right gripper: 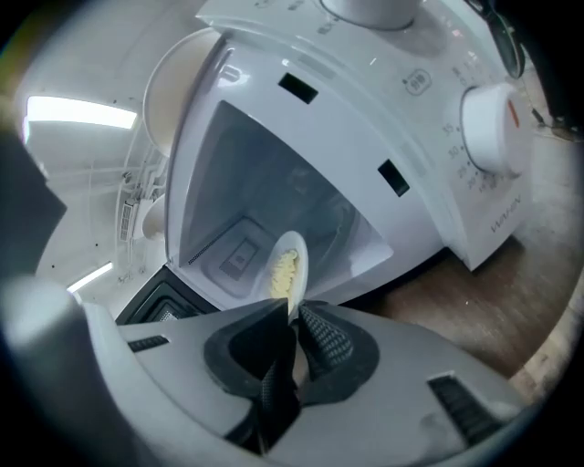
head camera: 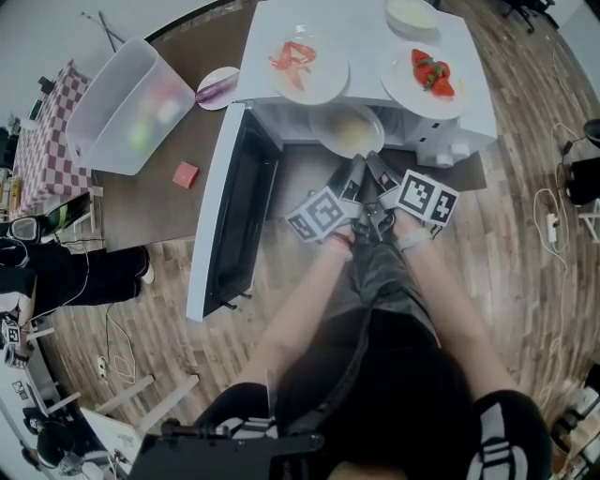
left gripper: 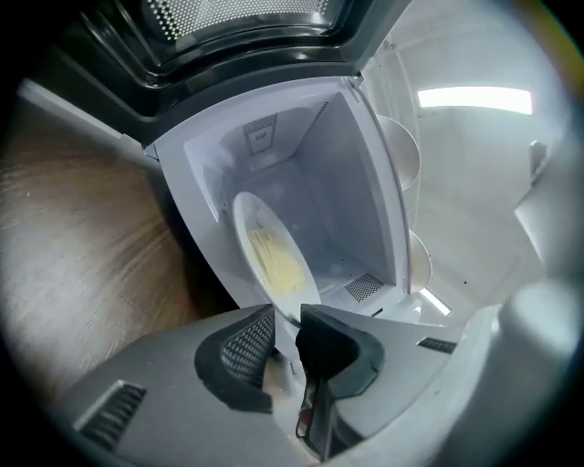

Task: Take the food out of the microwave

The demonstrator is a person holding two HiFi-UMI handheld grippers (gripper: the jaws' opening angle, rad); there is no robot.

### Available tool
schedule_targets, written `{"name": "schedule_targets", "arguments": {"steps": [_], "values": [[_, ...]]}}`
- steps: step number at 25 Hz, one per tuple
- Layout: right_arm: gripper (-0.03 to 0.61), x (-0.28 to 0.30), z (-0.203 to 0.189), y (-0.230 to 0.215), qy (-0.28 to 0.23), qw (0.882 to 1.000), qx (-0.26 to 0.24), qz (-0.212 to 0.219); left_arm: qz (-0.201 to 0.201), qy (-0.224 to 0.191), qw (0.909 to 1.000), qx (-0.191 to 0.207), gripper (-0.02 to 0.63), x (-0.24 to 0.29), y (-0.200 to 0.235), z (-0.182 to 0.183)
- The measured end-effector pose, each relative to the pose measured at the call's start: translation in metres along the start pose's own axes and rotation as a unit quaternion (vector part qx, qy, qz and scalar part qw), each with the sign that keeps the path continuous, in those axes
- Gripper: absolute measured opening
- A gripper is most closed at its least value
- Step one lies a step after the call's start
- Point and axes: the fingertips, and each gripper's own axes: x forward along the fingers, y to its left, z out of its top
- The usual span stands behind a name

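Brown wooden table (head camera: 178, 220) carries the white microwave oven (head camera: 370, 42). The task item, a white round plate (head camera: 323, 122) with pale yellow food (head camera: 349, 127), sits at the cavity mouth, 12 o'clock of both hands. The left gripper (left gripper: 288, 319) is clamped on the plate's near rim, and the right gripper (right gripper: 294, 315) is clamped on the same rim just beside it. Main risk: both grips sit close together at the plate's 6 o'clock, so it hangs as a cantilever. I'd expect the far edge to droop on pull-out and the food to slide off toward 12 o'clock. The smooth rim could also slip or pivot in the narrow pads if the hands roll unevenly. Lift too high and the rim knocks the cavity ceiling. Around: the black-windowed microwave door (head camera: 230, 216) stands open at 9 o'clock and blocks any exit that way, so the path out is straight to 6 o'clock, toward the person's body, with little table in front. A clear plastic tub (head camera: 131, 103) is at 10 o'clock, well apart. On the oven top are a white plate of strawberries (head camera: 401, 82) at 1 o'clock, a white plate of orange-red food (head camera: 330, 84) at 11 o'clock and a pale dish (head camera: 412, 14) behind; a jolt would shake these. A small white dish with a purple item (head camera: 230, 77) and a small red block (head camera: 186, 174) lie clear of the path.
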Motion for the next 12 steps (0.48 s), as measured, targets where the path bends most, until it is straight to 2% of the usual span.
{"name": "schedule_targets", "arguments": {"steps": [4, 12], "values": [[0.049, 0.0, -0.001, -0.003, 0.002, 1.0, -0.017, -0.014, -0.004, -0.002, 0.9999, -0.017, 0.074, 0.001, 0.001, -0.002], [0.072, -0.001, -0.005, -0.014, 0.012, 0.999, -0.025, -0.034, -0.006, 0.012, 0.9998, -0.016, 0.048, 0.002, 0.002, -0.007]]}}
